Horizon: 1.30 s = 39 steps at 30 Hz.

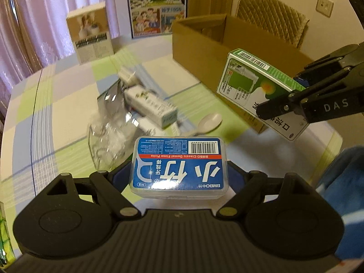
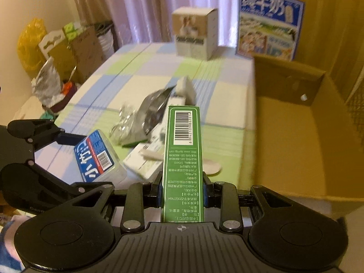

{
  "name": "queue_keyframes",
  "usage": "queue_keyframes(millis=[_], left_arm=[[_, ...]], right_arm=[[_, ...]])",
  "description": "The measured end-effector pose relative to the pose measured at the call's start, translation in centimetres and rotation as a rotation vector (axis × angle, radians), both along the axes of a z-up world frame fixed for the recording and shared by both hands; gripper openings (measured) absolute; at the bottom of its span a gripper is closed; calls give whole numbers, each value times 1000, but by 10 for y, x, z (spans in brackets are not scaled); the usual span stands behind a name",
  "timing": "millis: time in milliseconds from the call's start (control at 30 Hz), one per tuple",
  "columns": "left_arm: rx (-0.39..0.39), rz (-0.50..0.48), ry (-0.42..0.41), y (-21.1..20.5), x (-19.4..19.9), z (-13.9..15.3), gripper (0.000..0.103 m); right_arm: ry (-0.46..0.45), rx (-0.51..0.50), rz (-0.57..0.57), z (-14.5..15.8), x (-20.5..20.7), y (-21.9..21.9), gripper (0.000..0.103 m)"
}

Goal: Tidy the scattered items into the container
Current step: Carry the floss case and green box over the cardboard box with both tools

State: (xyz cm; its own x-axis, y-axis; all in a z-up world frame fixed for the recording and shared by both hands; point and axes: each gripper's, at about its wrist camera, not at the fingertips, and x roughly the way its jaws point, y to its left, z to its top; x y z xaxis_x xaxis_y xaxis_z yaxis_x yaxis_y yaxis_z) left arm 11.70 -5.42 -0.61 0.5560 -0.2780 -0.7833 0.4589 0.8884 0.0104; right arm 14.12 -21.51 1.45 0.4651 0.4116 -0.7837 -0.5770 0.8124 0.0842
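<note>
The left gripper (image 1: pixel 178 177) had its jaws set wide and clamped on the long sides of a blue dental floss box (image 1: pixel 179 165), held clear above the table (image 1: pixel 68 86). The right gripper (image 2: pixel 183 193) had its jaws drawn narrow on a green medicine carton (image 2: pixel 182 154), gripped near its lower end so that most of the carton stood out past the pads toward twelve o'clock.

In the left wrist view, the carton hung at about three o'clock, just in front of the near wall of the cardboard box (image 1: pixel 204 52), which filled the span from one to two o'clock. A likely slip was the long carton catching that wall or rim if carried across too low; held by one end, it could have pivoted between the pads. The smooth plastic floss box, pinched only at its edges, might have slid out with a tilt.

What showed of the inside of the cardboard box, in the right wrist view, looked bare apart from a small white object (image 2: pixel 303 97) at its far wall. Still on the table, around eleven o'clock of the left jaws, lay crumpled clear wrapping (image 1: pixel 107 136), a silver pouch (image 1: pixel 111 100), a white carton (image 1: pixel 150 107) and a white spoon (image 1: pixel 208 122).
</note>
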Motion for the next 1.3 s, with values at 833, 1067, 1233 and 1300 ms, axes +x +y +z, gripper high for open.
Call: queue_keyframes(millis=[833,1067,1233,1300], left_arm=[[6,-203,-99,-199,74,46,83],[23,-241,-78,-223,94,23,83],[44,-267,-73,-234,102,7,84],[49,-270,-69,-238,105,4,84]], right_arm=[[-34,58,-240,44,105,-159,28],[-4,82,-250,26,129,-167,28],[13,83,-256,15,137,-174,28],[18,84,-258,11,140,-175,28]])
